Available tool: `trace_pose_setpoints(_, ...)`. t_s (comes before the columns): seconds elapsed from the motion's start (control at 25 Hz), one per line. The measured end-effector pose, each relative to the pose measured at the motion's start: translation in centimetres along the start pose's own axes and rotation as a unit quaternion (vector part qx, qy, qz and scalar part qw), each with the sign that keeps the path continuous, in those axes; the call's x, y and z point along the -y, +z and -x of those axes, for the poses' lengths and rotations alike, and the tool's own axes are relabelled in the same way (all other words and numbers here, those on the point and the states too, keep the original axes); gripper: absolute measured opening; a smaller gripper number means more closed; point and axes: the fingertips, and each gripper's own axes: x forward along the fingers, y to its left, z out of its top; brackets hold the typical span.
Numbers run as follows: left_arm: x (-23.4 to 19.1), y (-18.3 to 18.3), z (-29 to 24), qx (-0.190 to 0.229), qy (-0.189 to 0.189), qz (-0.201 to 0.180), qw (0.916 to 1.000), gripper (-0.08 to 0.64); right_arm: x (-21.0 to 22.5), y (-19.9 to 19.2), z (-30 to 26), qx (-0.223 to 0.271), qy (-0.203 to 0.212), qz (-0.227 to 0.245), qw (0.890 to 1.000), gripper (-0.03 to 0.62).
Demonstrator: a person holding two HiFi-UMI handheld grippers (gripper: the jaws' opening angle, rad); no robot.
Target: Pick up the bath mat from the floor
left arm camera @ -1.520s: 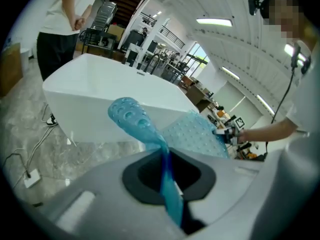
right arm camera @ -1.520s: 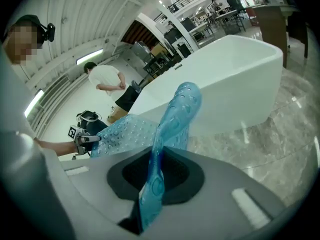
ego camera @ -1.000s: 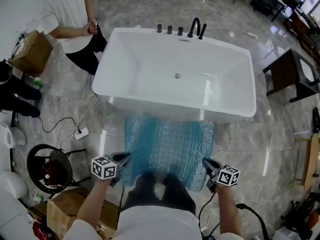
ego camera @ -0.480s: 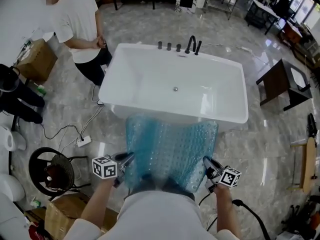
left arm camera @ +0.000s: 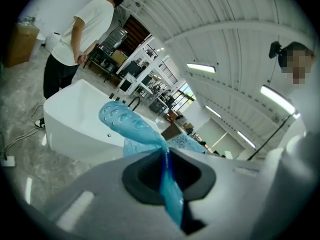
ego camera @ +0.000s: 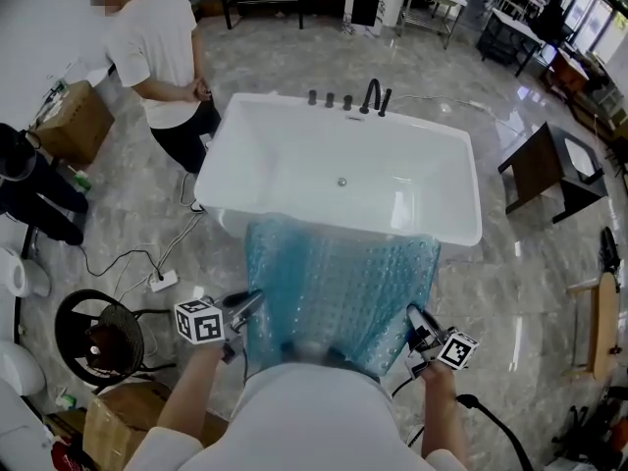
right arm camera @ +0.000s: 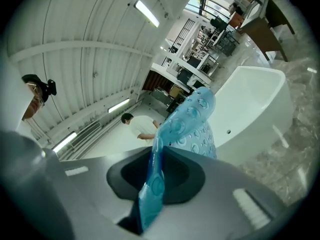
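Between the person and the white bathtub (ego camera: 218,180), the blue bath mat (ego camera: 339,287) is held up by its two near corners and spread wide. On one side the left gripper (ego camera: 247,304) has its jaws clenched on the mat's left corner, the thin sheet pinched flat between them. The right gripper (ego camera: 417,320) grasps the right corner the same way. Seen from the head view, the mat's far edge overlaps the tub's near wall, above the grey marble floor (ego camera: 530,273). A bystander (ego camera: 152,47) in a white shirt stands beside the tub.
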Motion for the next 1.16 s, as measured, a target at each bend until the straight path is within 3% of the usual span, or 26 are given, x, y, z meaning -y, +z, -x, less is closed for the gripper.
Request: trace_pose_setpoints(1.16, 0.4, -0.3, -0.8, 0.004, 0.0, -0.001, 1.0, 0.018, -0.8, -0.4, -1.0, 0.002, 0.019, 0.0, 1.0, 0.049)
